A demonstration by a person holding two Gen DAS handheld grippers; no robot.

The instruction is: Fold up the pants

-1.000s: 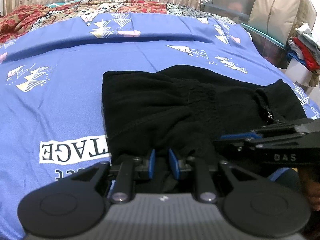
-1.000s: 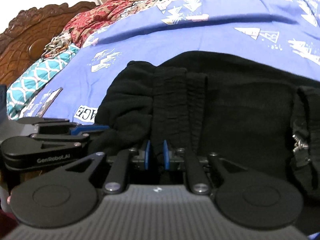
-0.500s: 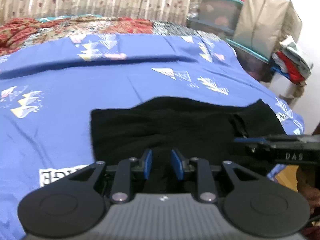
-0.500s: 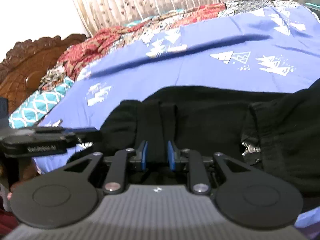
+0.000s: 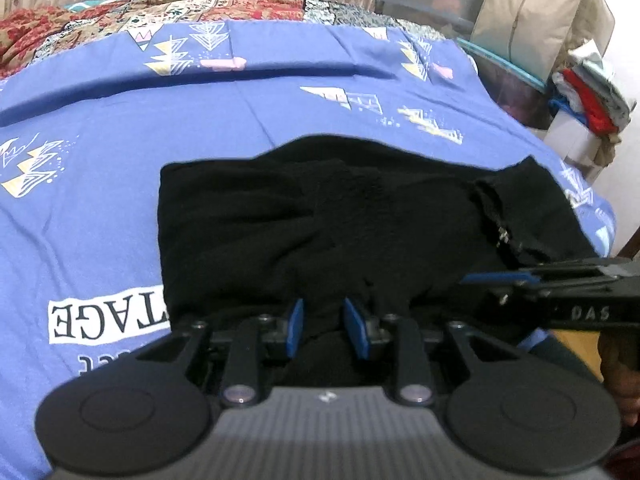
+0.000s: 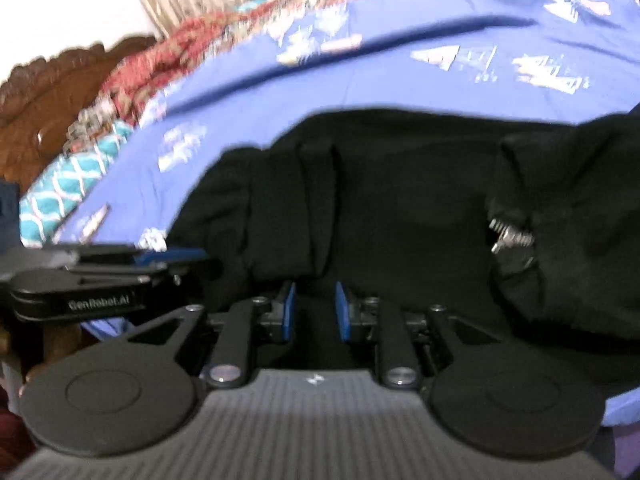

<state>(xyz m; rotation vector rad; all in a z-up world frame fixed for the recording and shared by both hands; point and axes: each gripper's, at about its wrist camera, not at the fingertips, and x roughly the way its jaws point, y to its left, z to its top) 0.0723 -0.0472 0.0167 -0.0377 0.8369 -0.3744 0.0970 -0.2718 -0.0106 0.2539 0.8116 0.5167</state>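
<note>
1. The black soft-knit pants [image 5: 320, 216] lie bunched, partly folded, on the bed's blue patterned sheet [image 5: 120, 128].
2. The left gripper [image 5: 322, 330] and right gripper [image 6: 314, 312] sit at the near edge, fingers parted, gripping nothing.
3. Judged mid-fold: next, pinch the near edge and carry it over.

Black pants [image 5: 340, 216], folded, on bedsheet [image 5: 100, 184]

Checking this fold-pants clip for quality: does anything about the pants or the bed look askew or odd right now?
Mostly tidy. The black pants lie folded on the blue bedsheet, but the right end is bunched, with a zipper exposed at a rumpled flap. Left gripper and right gripper sit open at the near edge.
</note>
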